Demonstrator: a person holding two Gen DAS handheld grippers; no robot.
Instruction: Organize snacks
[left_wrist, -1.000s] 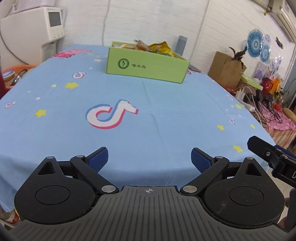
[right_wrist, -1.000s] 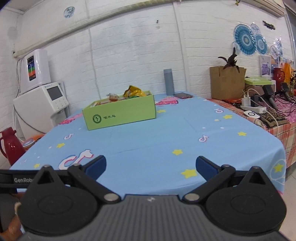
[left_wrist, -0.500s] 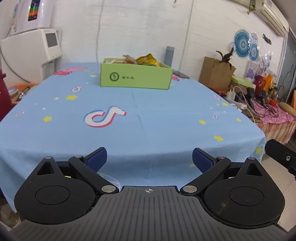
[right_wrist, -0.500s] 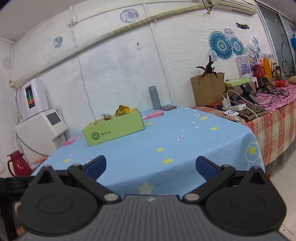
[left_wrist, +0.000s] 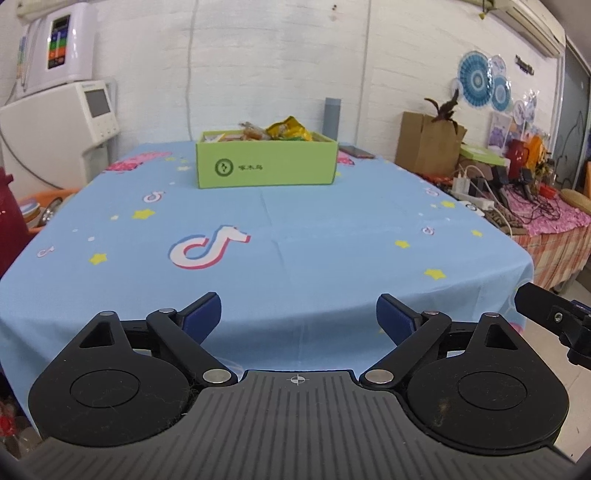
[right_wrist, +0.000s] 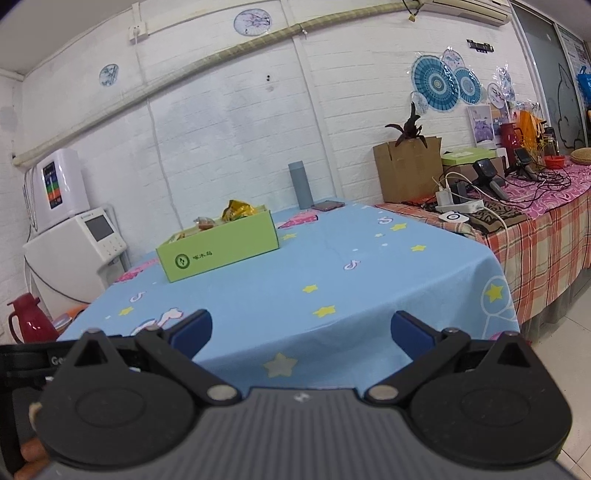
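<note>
Both the left tool (left_wrist: 298, 314) and the right tool (right_wrist: 301, 330) are held with fingers spread wide and empty, off the near edge of the tabletop (left_wrist: 332, 236). The green box (left_wrist: 266, 162) of snacks (left_wrist: 288, 129) sits far across the blue cloth, near a grey bottle (right_wrist: 300, 184).

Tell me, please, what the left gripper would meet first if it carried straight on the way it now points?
Probably the blue tablecloth: the left gripper, jaws open and empty, sits near the table's front edge, aimed across it. Beyond that bare stretch, the green snack box stands roughly in line. Height above the cloth is hard to judge.
</note>
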